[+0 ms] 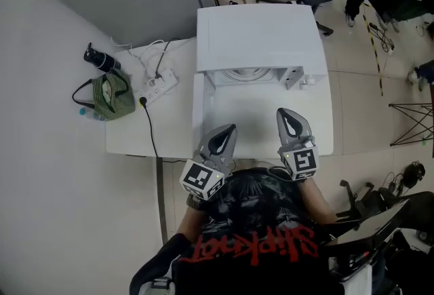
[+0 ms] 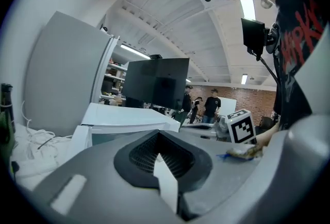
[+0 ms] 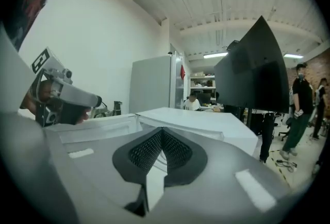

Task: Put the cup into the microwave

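Both grippers are hovering close to my chest, short of the microwave (image 1: 261,32). The left gripper (image 1: 229,131) is showing its jaws pressed together with nothing between them, and the right gripper (image 1: 283,114) is looking the same in its own view, shut and empty. I am not finding the cup with any certainty. A small pale object (image 1: 296,76) is sitting at the right of the microwave's open mouth, beside the round turntable (image 1: 244,74), and I am guessing it may be the cup, though it could be part of the door. That doubt is the main risk I am weighing. If the cup is resting that near the opening, swinging the door to would strike it and tip it out. Going back in with shut jaws would also be chancing a knock, since closed tips push rather than hold. On the left, the power strip (image 1: 159,85) and its cable (image 1: 150,127) are lying on the table (image 1: 129,134) near the microwave, so a wide sweep of the left gripper could be snagging them.
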